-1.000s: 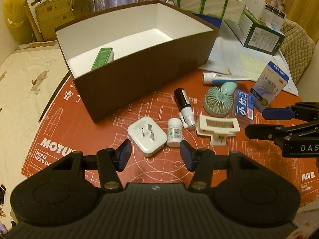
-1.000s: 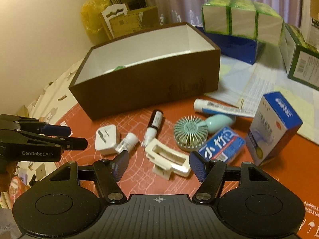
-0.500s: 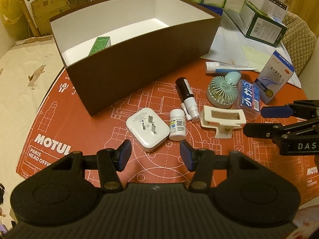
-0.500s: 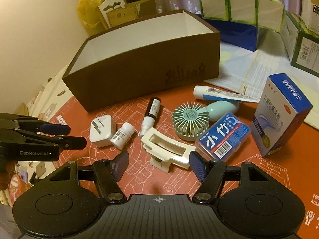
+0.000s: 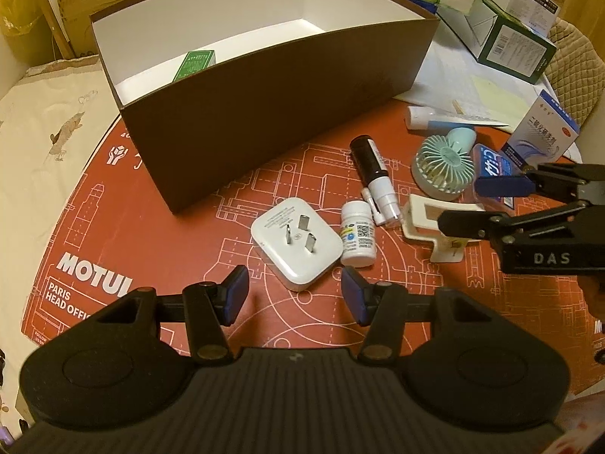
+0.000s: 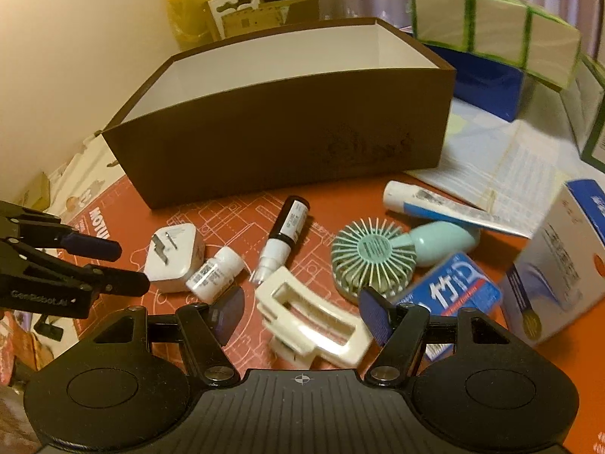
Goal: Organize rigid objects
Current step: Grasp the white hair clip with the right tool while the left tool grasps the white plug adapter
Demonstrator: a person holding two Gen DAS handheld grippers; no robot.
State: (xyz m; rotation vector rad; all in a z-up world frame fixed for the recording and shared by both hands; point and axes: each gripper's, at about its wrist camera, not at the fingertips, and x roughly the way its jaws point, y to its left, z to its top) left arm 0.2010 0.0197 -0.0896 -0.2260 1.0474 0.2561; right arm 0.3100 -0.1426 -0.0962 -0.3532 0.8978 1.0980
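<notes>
A brown box [image 5: 287, 87] with a white inside stands on the red mat [image 5: 94, 234]; a green carton [image 5: 194, 64] lies in it. In front lie a white plug adapter [image 5: 297, 244], a small white bottle [image 5: 357, 236], a black-and-white spray bottle [image 5: 372, 178], a cream hair clip [image 6: 314, 319], a mint hand fan [image 6: 372, 257] and a blue case [image 6: 453, 299]. My left gripper [image 5: 294, 295] is open, just short of the adapter. My right gripper [image 6: 302, 314] is open with the hair clip between its fingers, pads apart from it.
A white-and-blue tube [image 6: 435, 204] and an upright blue-white carton [image 6: 559, 265] sit at the right. Papers [image 6: 503, 159], green-wrapped packs [image 6: 491, 26] and a dark green box [image 5: 514, 45] crowd the back right. Cream cloth [image 5: 41, 121] covers the left.
Both grippers have come down and forward toward the objects. The adapter now lies closer to the left fingers, and the hair clip has come in between the right fingers.
</notes>
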